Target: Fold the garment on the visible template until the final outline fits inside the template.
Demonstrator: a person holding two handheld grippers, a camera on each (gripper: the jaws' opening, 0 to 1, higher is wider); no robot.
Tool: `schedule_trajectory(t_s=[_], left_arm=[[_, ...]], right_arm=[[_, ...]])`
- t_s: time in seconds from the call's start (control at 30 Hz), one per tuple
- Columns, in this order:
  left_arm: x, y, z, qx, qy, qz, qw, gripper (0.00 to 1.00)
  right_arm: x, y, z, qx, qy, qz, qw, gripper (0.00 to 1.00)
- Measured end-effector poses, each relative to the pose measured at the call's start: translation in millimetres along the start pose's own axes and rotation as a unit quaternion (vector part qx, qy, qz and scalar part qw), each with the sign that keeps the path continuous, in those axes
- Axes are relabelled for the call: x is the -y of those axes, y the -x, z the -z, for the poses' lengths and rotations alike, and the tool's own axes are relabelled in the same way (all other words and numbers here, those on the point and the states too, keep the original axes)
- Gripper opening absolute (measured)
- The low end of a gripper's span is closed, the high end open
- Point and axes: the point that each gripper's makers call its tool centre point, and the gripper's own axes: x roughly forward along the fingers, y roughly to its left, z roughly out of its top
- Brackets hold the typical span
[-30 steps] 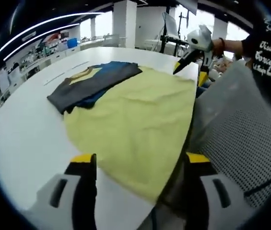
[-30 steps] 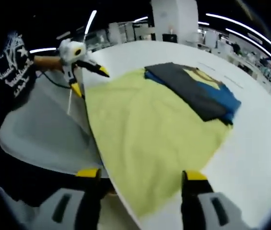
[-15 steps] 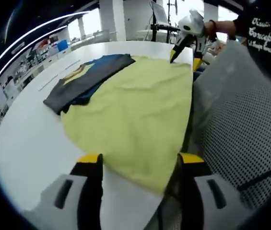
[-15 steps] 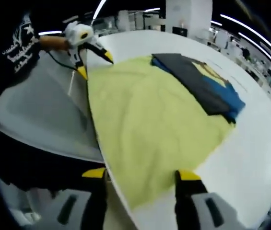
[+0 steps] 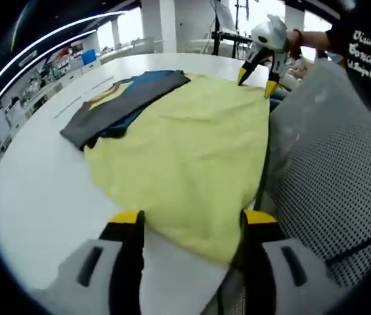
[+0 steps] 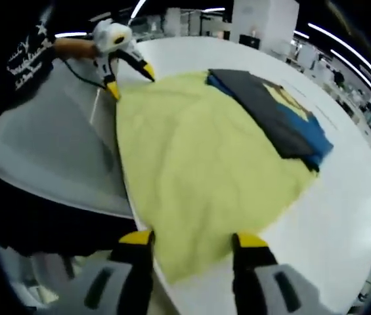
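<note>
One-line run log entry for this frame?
left gripper: open, at yellow garment corner | right gripper: open, opposite corner | folded dark garment: untouched

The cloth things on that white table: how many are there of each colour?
Yellow garment: 1
Dark grey folded cloth: 1
Blue cloth under the grey one: 1
Total: 3

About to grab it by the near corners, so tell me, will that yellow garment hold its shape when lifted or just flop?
The yellow garment will likely flop: it lies flat with soft wrinkles. It looks thin, so probably light. On the smooth white table it may slide when pulled.
</note>
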Motion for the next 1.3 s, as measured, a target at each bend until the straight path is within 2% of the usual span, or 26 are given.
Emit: schedule_trajectory(t_s=[0.17,0.23,0.33,0.4,0.5,0.63,0.87,1.1,1.3], left_arm=[[4.4,-1.0,-2.7,0.001,0.002,0.000,1.0000,0.52],[5.9,-1.1,-3.7,0.000,0.001,-0.003,1.0000,0.42],[10.6,-3.5,-6.2,-0.001,-0.012,0.001,0.9999,0.19],[9.0,-6.4,-5.3,-0.004,-0.013,-0.002,0.9999,0.08],[6.7,-8.9,-6.9,-0.001,-0.002,-0.006,1.0000,0.07],[4.4,-10.0,-6.7,-0.003,-0.002,-0.011,0.9999,0.05],[0.1,-7.4,-5.9,-0.008,0.031,-0.015,0.9994,0.01],[0.7,-6.0,-7.0,-0.005,0.039,-0.016,0.9991,0.00],[-1.2,-3.0,-4.4,-0.006,0.041,-0.018,0.9990,0.00]], right_arm=[[3.1,0.5,-1.3,0.001,-0.009,0.006,0.9999,0.34],[3.6,0.8,-2.6,0.003,-0.013,0.009,0.9999,0.32],[5.0,0.4,-5.0,0.009,-0.020,0.013,0.9997,0.28],[6.1,0.0,-7.3,0.013,-0.026,0.012,0.9995,0.25],[8.3,-1.8,-13.0,0.021,-0.035,0.009,0.9991,0.21],[3.0,-6.6,-18.1,0.026,-0.038,-0.011,0.9989,0.05],[5.6,-7.3,-21.1,0.035,-0.052,-0.012,0.9979,0.03],[7.6,-7.0,-21.6,0.051,-0.085,-0.007,0.9951,0.00],[4.6,-1.6,-21.1,0.054,-0.094,-0.004,0.9941,0.00]])
